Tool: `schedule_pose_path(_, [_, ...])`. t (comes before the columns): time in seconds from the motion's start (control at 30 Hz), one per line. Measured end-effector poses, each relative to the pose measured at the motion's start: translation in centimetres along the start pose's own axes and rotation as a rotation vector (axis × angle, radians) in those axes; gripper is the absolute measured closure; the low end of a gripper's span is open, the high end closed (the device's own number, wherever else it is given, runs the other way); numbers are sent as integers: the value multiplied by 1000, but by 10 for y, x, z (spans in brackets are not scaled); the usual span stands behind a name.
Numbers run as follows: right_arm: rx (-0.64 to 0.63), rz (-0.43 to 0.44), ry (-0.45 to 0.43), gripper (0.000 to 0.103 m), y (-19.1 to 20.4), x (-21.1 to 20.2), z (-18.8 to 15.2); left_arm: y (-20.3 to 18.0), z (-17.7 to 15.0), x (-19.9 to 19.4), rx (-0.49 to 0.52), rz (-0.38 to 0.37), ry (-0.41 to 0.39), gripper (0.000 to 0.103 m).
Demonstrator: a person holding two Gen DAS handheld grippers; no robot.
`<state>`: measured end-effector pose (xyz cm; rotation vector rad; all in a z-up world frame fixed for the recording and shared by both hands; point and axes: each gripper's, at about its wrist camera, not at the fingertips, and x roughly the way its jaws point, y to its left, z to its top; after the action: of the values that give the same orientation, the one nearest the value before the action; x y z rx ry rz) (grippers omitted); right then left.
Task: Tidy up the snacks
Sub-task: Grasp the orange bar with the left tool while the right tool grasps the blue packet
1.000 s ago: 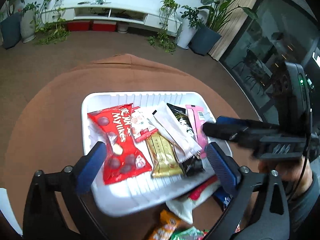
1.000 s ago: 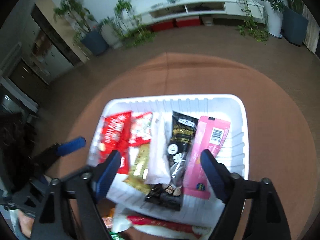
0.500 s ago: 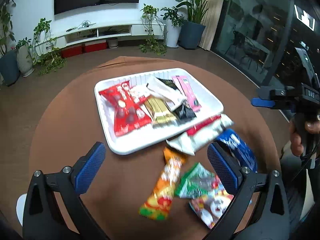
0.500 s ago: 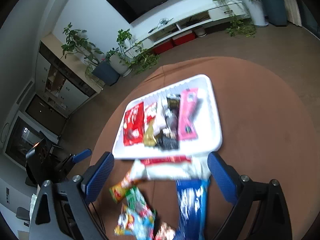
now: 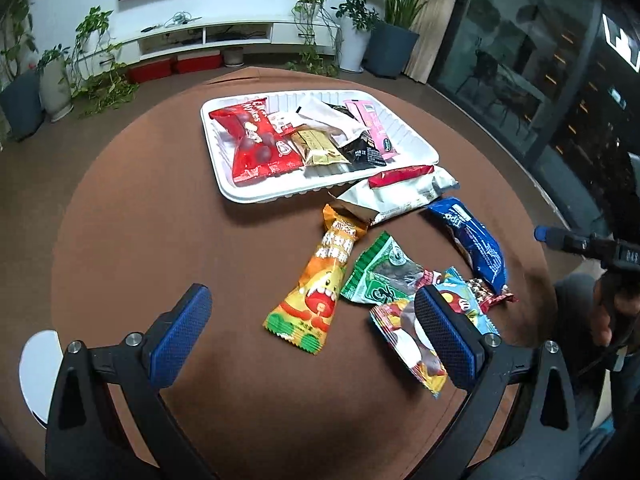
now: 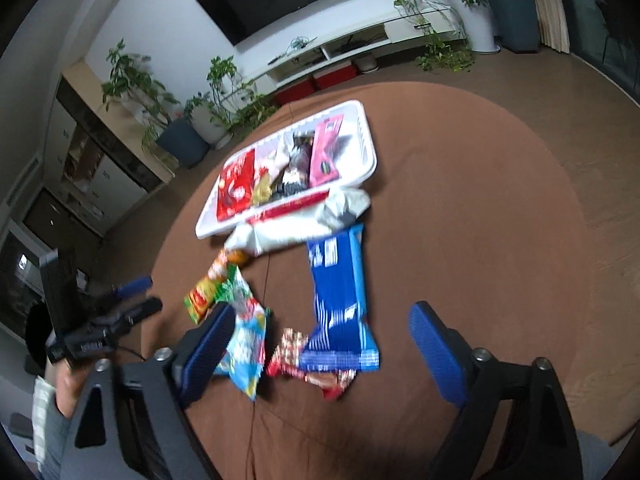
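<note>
A white tray [image 5: 416, 142] on the round brown table holds several snack packs, among them a red one [image 5: 256, 148] and a pink one [image 5: 370, 128]; the tray also shows in the right wrist view [image 6: 362, 120]. Loose packs lie in front of it: white-and-red [image 5: 400, 192], blue [image 5: 476, 244], orange [image 5: 324, 284], green [image 5: 380, 272]. My left gripper [image 5: 316, 344] is open and empty, held above the table's near side. My right gripper [image 6: 320, 344] is open and empty above the blue pack [image 6: 340, 300].
A white round object [image 5: 38, 364] sits at the table's left front edge. The right gripper shows at the table's right rim [image 5: 576, 240]; the left one shows at the left [image 6: 100, 328]. Potted plants and a TV shelf stand beyond the table.
Both grippers have pulled back and up from the tray toward the table's near side. The loose packs in front of the tray have come into view. Both stay open and empty.
</note>
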<state>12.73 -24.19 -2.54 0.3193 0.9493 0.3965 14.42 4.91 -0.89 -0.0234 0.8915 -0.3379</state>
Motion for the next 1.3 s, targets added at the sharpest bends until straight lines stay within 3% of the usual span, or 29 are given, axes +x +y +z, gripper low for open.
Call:
schedule_pose_path(0.27, [-18, -12, 29, 19, 4, 8, -8, -15, 23, 34, 262, 105, 100, 1])
schedule_pose_path(0.43, [-14, -14, 36, 19, 5, 11, -11, -21, 38, 51, 364, 68, 170, 9])
schedule_pose_path(0.5, [-10, -10, 40, 19, 4, 12, -12, -23, 40, 59, 396, 89, 203, 16])
schedule_pose_path(0.6, [-12, -5, 44, 19, 5, 14, -13, -21, 43, 73, 397, 90, 240, 25])
schedule_pose_path(0.9, [-10, -3, 51, 19, 4, 17, -13, -22, 44, 98, 375, 79, 301, 26])
schedule_pose_path(1.0, [-12, -2, 52, 19, 4, 17, -13, -22, 46, 102, 364, 72, 299, 31])
schedule_pose_path(1.3, [-22, -7, 58, 19, 7, 17, -13, -30, 44, 111, 364, 43, 318, 63])
